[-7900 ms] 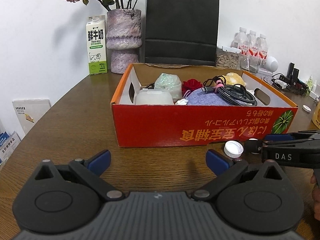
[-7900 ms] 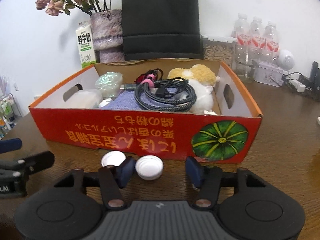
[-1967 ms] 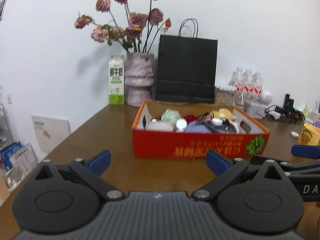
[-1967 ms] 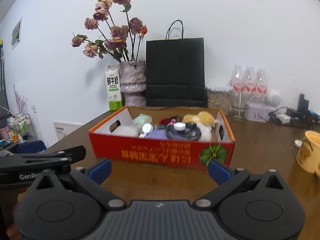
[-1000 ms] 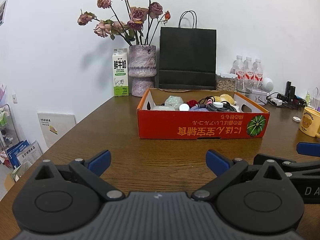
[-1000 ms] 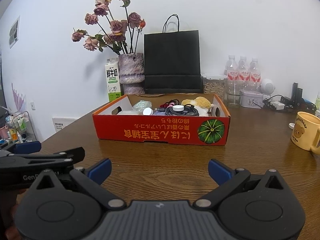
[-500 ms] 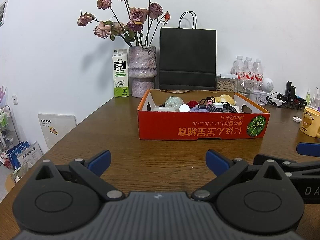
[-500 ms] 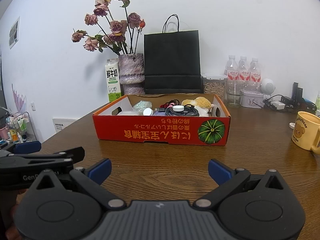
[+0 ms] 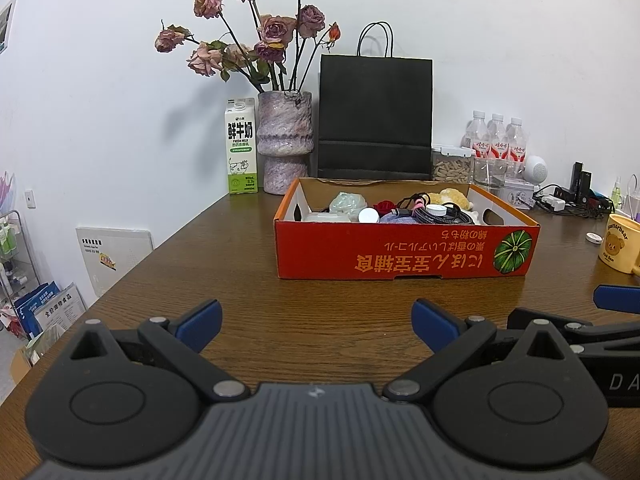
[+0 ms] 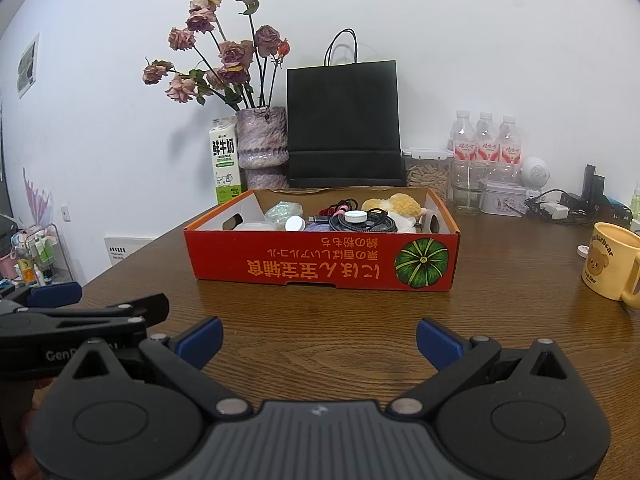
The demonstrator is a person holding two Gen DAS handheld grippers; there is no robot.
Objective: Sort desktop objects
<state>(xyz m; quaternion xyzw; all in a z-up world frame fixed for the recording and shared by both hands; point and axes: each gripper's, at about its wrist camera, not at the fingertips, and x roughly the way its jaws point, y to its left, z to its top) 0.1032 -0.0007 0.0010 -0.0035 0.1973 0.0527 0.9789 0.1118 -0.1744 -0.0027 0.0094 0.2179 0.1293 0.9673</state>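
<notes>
A red cardboard box (image 9: 400, 254) (image 10: 320, 266) with a pumpkin print sits mid-table. Inside lie two white caps (image 9: 368, 215) (image 9: 436, 210) (image 10: 295, 223) (image 10: 355, 216), a coiled black cable (image 9: 444, 216) (image 10: 368, 222), a yellow plush toy (image 10: 394, 204) and a greenish wrapped item (image 9: 347, 202). My left gripper (image 9: 316, 322) hovers open over bare wood well short of the box, nothing between its blue pads. My right gripper (image 10: 319, 338) is likewise open and empty, beside the left one. Each gripper shows at the edge of the other's view.
Behind the box stand a milk carton (image 9: 241, 146), a vase of dried roses (image 9: 284, 142), a black paper bag (image 9: 375, 118), water bottles (image 9: 496, 140) and a jar. A yellow bear mug (image 10: 610, 266) sits right, with a small white disc (image 9: 593, 238) and cables nearby.
Eight seconds ago both grippers were close to the box with two white caps on the table; the caps now lie in the box. Over the last second nothing has visibly moved.
</notes>
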